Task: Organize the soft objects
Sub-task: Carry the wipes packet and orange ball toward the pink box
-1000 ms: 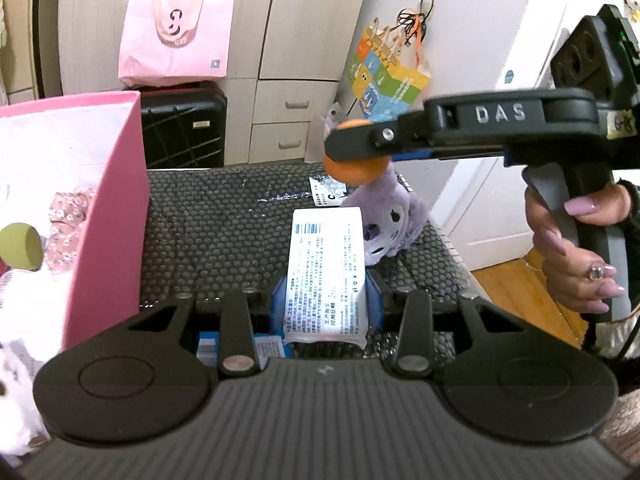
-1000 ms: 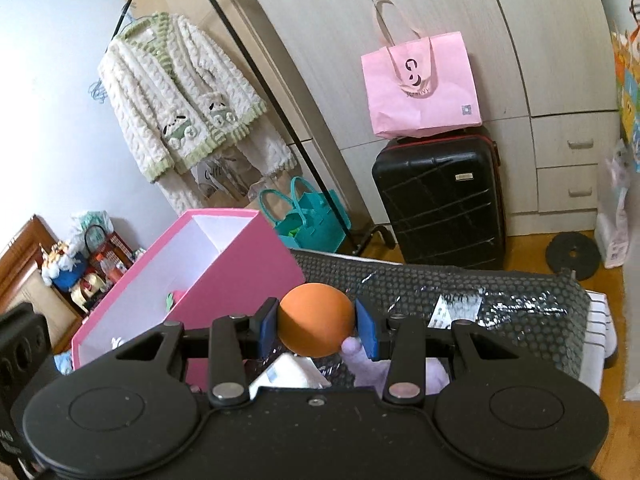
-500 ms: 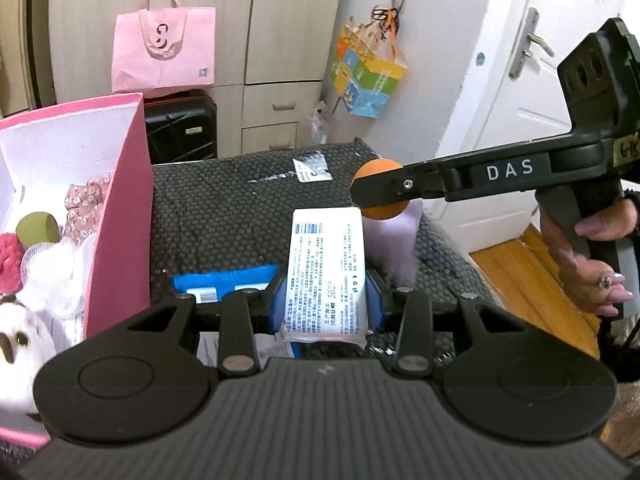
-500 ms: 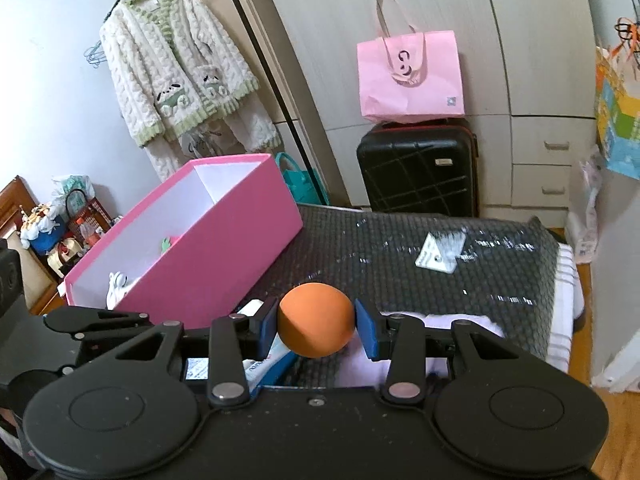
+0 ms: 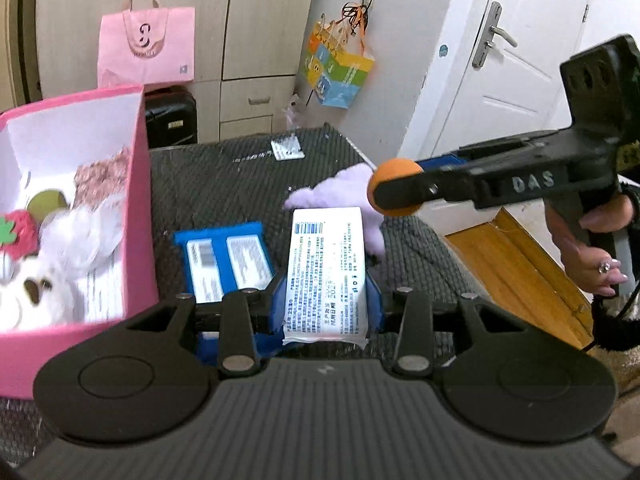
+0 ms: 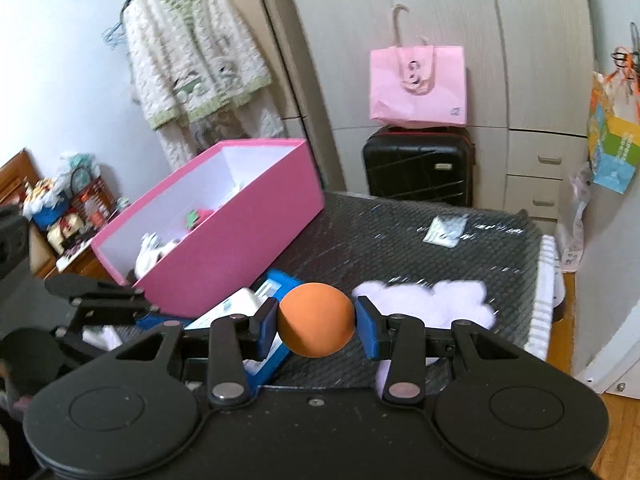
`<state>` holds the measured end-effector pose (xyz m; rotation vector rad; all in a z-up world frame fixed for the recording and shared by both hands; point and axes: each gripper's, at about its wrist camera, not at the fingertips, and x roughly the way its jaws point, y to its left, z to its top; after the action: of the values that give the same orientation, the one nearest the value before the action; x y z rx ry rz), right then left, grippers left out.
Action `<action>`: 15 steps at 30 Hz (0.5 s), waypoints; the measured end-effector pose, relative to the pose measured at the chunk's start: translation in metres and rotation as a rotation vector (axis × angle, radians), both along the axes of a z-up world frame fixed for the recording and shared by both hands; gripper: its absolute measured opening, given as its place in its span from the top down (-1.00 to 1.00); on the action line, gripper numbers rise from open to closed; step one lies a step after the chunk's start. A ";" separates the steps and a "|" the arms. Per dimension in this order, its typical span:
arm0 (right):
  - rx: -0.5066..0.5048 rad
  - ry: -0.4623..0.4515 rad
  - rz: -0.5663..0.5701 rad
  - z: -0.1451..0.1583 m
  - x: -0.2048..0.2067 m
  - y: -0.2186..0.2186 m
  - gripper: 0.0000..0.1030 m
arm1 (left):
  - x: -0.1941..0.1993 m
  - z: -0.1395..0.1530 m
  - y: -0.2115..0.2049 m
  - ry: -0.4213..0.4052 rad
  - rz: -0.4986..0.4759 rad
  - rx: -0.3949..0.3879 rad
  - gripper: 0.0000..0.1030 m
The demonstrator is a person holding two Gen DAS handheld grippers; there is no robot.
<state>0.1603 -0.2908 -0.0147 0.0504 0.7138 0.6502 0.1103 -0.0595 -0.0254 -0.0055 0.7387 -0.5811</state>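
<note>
The left gripper (image 5: 326, 300) has its jaws pinched on a white tissue pack (image 5: 326, 272), printed side up, held out over the dark honeycomb-textured table (image 5: 224, 184). The right gripper (image 6: 316, 326) is clamped on an orange ball (image 6: 316, 319), blue pads pressed against both sides of it. In the left wrist view that same ball (image 5: 394, 192) pokes out from the side, off to the right of the tissue pack and above the table's right edge, with a hand (image 5: 592, 256) wrapped around the handle.

On the table, a blue pack (image 5: 224, 256) with white labels lies flat just beside the pink box (image 5: 138, 216), and a lilac plush toy (image 5: 340, 200) sits further right, partly hidden behind the tissue pack. From the right wrist view the plush (image 6: 424, 300) is just past the ball.

The pink box stands at the left of the table, already stuffed: a white fluffy toy (image 5: 60, 256), a red strawberry-looking plush (image 5: 18, 232), an olive-green ball (image 5: 46, 202) and some floral fabric (image 5: 102, 176). A small silvery packet (image 5: 286, 148) lies near the far edge of the table.

Background stuff: a pink tote bag (image 6: 418, 84) on top of a black suitcase (image 6: 418, 168), and a knit cardigan (image 6: 192, 64) hanging on a rack.
</note>
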 end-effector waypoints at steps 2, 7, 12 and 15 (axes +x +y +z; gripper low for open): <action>-0.007 0.015 0.022 -0.003 -0.009 0.007 0.09 | -0.004 0.000 0.007 0.016 -0.003 0.000 0.26; -0.032 0.033 0.075 -0.003 -0.024 0.026 0.09 | -0.015 0.002 0.027 0.064 -0.024 -0.010 0.26; -0.031 0.035 0.136 0.005 -0.039 0.044 0.09 | -0.022 0.015 0.046 0.086 -0.060 -0.023 0.26; -0.023 0.034 0.176 0.011 -0.045 0.053 0.08 | -0.027 0.024 0.057 0.112 -0.086 -0.016 0.26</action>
<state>0.1153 -0.2375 -0.0035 -0.0230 0.7642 0.8112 0.0835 -0.0023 -0.0011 -0.0212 0.8458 -0.6724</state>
